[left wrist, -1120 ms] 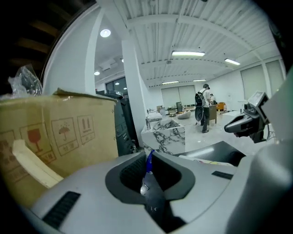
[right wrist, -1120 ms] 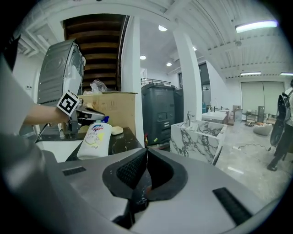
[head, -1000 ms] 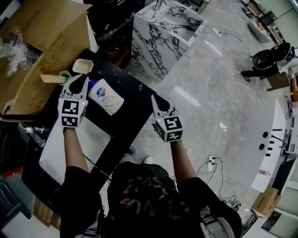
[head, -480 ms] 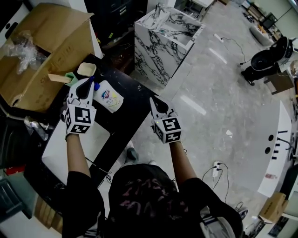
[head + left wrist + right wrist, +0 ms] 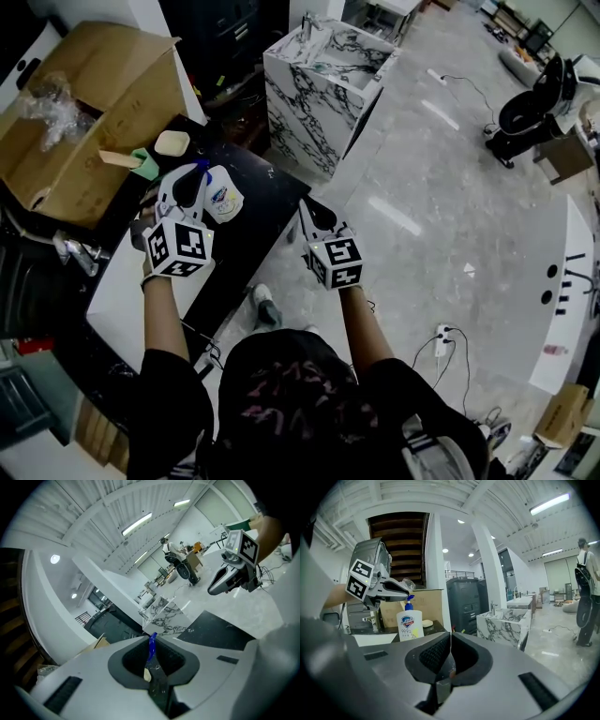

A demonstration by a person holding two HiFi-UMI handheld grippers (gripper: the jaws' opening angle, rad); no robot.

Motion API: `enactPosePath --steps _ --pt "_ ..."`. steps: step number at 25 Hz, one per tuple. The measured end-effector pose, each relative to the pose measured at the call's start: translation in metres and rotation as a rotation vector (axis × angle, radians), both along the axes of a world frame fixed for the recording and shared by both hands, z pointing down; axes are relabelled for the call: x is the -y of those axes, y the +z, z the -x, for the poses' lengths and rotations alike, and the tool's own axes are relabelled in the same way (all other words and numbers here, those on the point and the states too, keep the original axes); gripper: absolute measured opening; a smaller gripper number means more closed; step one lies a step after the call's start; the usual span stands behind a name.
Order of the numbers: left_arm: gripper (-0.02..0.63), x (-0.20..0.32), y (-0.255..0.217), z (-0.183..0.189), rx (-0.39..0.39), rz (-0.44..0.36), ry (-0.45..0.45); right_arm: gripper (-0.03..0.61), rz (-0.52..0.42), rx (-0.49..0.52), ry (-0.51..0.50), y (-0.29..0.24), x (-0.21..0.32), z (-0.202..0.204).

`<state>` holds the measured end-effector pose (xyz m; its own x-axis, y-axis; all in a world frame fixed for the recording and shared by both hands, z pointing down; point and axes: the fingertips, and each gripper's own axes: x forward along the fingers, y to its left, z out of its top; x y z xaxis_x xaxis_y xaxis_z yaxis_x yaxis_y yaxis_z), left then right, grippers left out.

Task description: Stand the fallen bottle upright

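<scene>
A white soap bottle [image 5: 223, 197] with a blue pump stands on the black table [image 5: 272, 202]; in the right gripper view the bottle [image 5: 410, 625] looks upright. My left gripper [image 5: 190, 178] is above it, with the blue pump [image 5: 152, 644] caught in the narrow slit between its pads. The jaws are opening a little. In the right gripper view the left gripper [image 5: 401, 591] reaches the pump [image 5: 408, 603] from the left. My right gripper [image 5: 309, 211] hovers off the table's right edge, shut and empty [image 5: 451, 641].
Behind the bottle lie a cream soap bar [image 5: 172, 142] and a green object [image 5: 145, 161]. A cardboard box [image 5: 84, 103] stands at the left and a marble-patterned basin unit [image 5: 323, 75] beyond the table. A white panel [image 5: 122, 291] lies near me. A person with a backpack [image 5: 588, 583] stands far right.
The bottle has gone from lying on the table to standing. My left gripper rolled, rose and moved right with the pump in it. My right gripper shifted a little.
</scene>
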<state>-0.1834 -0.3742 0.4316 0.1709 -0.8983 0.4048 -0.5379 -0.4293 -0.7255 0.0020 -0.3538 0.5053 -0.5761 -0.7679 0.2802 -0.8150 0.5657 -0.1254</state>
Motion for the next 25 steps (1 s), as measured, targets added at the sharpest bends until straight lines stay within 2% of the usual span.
enactPosePath --steps 5,10,17,25 --pt "0.055 -0.013 -0.001 -0.023 -0.044 0.009 0.007 0.017 -0.005 0.005 0.015 -0.004 -0.012 -0.019" --pt "0.058 -0.023 -0.001 -0.033 -0.056 0.012 0.013 0.017 -0.01 0.003 0.02 -0.007 -0.021 -0.033" --pt "0.065 -0.027 0.0 -0.038 -0.054 0.02 0.013 0.017 -0.011 -0.003 0.024 -0.007 -0.029 -0.041" --pt "0.115 -0.03 0.002 -0.04 -0.102 0.042 0.022 0.017 -0.02 -0.01 0.03 -0.009 -0.033 -0.044"
